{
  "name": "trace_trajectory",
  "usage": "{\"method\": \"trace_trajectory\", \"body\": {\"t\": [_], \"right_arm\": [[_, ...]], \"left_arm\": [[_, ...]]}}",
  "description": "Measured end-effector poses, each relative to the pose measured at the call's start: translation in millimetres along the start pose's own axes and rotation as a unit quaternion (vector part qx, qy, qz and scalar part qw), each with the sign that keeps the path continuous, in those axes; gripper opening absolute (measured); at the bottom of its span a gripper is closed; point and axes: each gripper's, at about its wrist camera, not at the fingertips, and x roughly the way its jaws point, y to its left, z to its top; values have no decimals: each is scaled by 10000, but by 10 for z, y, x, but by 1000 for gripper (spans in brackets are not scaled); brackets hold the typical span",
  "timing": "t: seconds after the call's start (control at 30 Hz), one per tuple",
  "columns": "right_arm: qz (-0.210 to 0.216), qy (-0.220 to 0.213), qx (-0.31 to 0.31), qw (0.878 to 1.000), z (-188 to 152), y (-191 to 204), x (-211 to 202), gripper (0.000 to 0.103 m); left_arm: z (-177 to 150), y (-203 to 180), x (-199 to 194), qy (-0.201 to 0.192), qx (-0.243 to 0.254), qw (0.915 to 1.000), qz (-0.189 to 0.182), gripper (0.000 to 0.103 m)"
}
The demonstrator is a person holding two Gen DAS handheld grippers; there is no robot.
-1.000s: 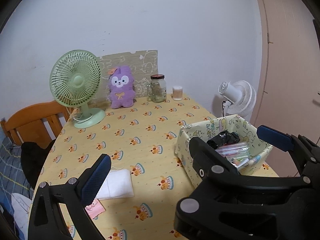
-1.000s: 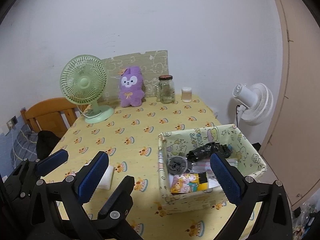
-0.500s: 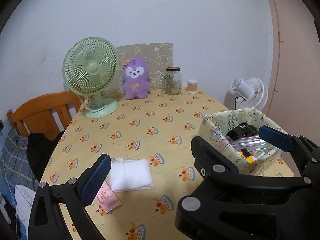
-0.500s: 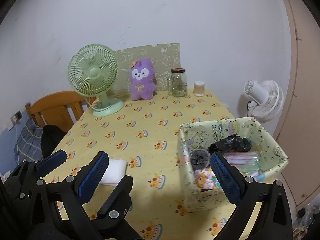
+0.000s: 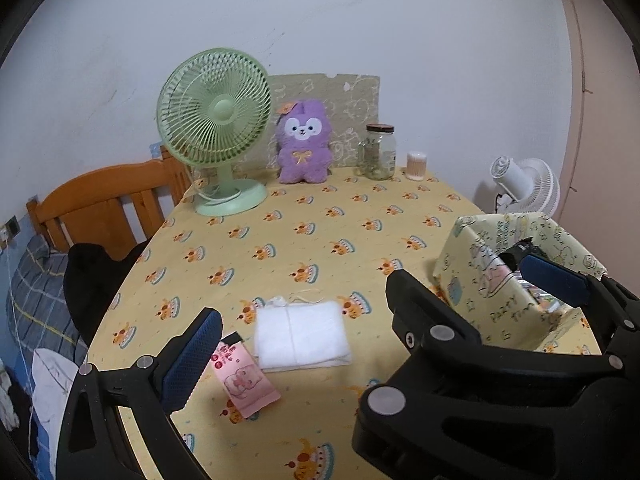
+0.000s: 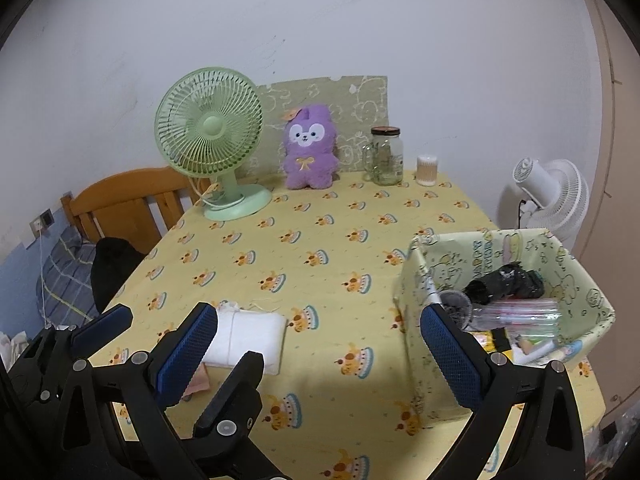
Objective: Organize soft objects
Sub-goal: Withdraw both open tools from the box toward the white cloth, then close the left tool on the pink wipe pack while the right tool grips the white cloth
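A folded white cloth pad (image 5: 301, 333) lies near the counter's (image 5: 320, 236) front edge, touching a pink packet (image 5: 244, 376), perhaps tissues. Both the left hand-held gripper (image 5: 372, 312) and right hand-held gripper (image 6: 320, 356) hover wide open, empty.

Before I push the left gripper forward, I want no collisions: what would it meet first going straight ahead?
Probably the folded white cloth, lying low between the open left gripper fingers; depth is unclear. Beyond it there is only bare tablecloth.

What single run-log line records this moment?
left gripper: open | right gripper: open | white cloth: flat on table, untouched | basket: right
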Motion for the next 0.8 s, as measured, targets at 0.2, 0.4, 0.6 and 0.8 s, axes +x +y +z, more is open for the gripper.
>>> {"method": "trace_trajectory", "body": {"t": [0.2,0.4,0.6,0.8], "right_arm": [[47,166,-59,9998,-72,103,181,103],[105,391,-98,9991,-159,191,397,103],[124,538,-79,9984,-247,220,576,103],[139,745,-159,9970,-360,291,767,103]], "left_arm": [[-94,126,133,203,-131,9997,93,103],[-198,240,290,432,-238,9984,294,103],[-301,343,449,631,-427,9963,407,103],[-459,491,653,991,-729,9907,580,103]]}}
